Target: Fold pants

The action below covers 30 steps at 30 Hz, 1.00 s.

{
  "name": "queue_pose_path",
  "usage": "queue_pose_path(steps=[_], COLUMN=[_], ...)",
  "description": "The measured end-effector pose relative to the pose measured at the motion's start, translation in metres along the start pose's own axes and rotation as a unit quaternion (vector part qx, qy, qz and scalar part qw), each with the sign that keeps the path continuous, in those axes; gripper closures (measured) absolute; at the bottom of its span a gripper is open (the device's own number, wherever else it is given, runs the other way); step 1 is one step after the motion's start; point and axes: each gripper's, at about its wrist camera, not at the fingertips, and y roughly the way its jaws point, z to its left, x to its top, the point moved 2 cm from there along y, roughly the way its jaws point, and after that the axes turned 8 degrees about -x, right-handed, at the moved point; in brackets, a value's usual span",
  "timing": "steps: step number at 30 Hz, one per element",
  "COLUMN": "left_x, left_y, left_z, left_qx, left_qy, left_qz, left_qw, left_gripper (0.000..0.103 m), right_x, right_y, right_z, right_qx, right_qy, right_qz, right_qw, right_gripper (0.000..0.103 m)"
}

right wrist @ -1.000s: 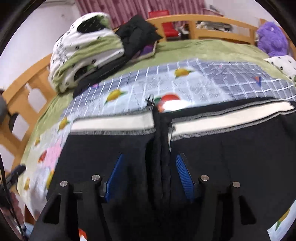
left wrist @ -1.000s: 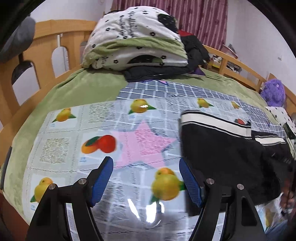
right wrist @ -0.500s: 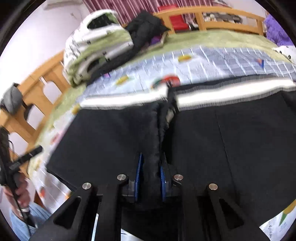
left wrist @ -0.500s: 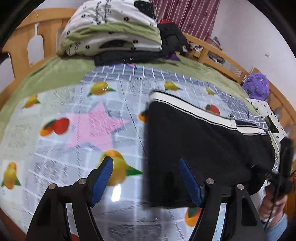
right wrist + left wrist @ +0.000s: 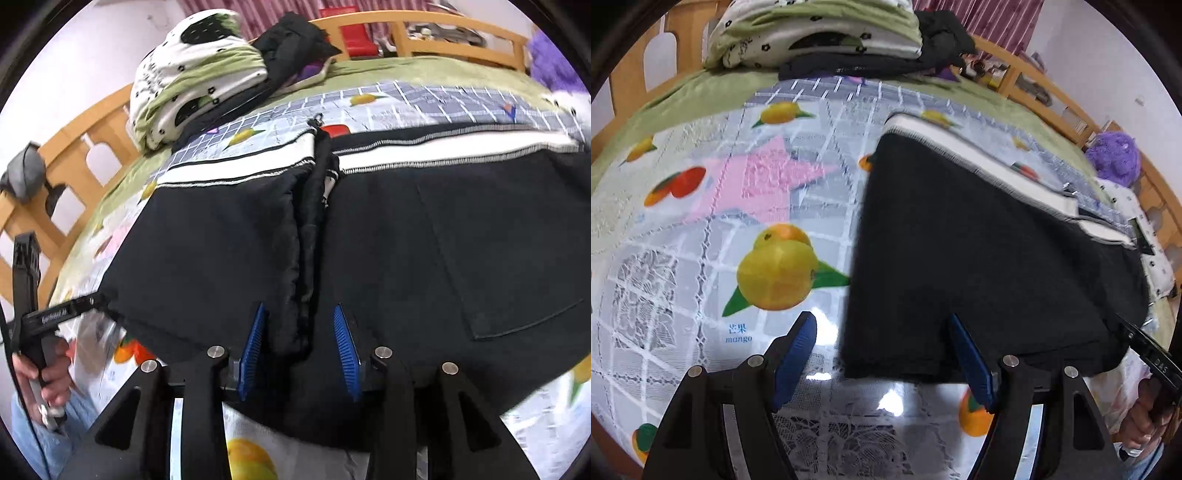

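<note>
Black pants [image 5: 979,240] with a white-striped waistband [image 5: 443,151] lie spread on the fruit-print cloth [image 5: 701,240]. My left gripper [image 5: 882,350] is open, and the pants' near left corner lies between its blue fingers [image 5: 796,343]. In the right wrist view, a raised ridge of black fabric [image 5: 303,258] runs down the middle of the pants. My right gripper [image 5: 299,349] straddles the ridge's near end. Its jaws are opening and its pads stand a little off the cloth. The left gripper [image 5: 59,314] also shows at the pants' left edge, held by a hand [image 5: 40,373].
A pile of folded bedding [image 5: 812,33] and dark clothes [image 5: 291,40] sits at the far end of the bed. Wooden rails [image 5: 92,147] run around it. A purple plush toy [image 5: 1115,158] lies at the right. The other gripper [image 5: 1148,354] shows at the right edge.
My left gripper moved right and down from bare cloth to the pants' corner. My right gripper pinched the fabric ridge half a second ago and now stands wider apart.
</note>
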Motion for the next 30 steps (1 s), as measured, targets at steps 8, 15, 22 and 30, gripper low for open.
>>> queue_pose_path(steps=[8,15,22,30], left_x=[0.027,0.047,0.053,0.056], left_y=[-0.011,0.035,0.06,0.062], left_z=[-0.003,0.003,-0.006,-0.003], left_qx=[-0.001,-0.023,0.001,-0.013], left_qy=[0.015,-0.01,0.024,0.02], left_qz=[-0.035,0.011,0.021,0.011], left_qw=[0.9993,0.9996,0.9995,0.9997], left_gripper=[0.033,0.037,0.037,0.038], right_x=[-0.009,-0.035,-0.017,-0.003], right_y=[-0.075,-0.035,-0.014,-0.002], right_z=[-0.092,-0.145,-0.165,-0.165], right_qx=[-0.087,-0.078,-0.016,-0.051], right_qy=[0.119,0.205,0.266,0.259], right_qz=[-0.047,0.006,-0.022,-0.02], right_qw=[0.988,0.976,0.964,0.964], right_gripper=[0.048,0.048,0.048,0.061])
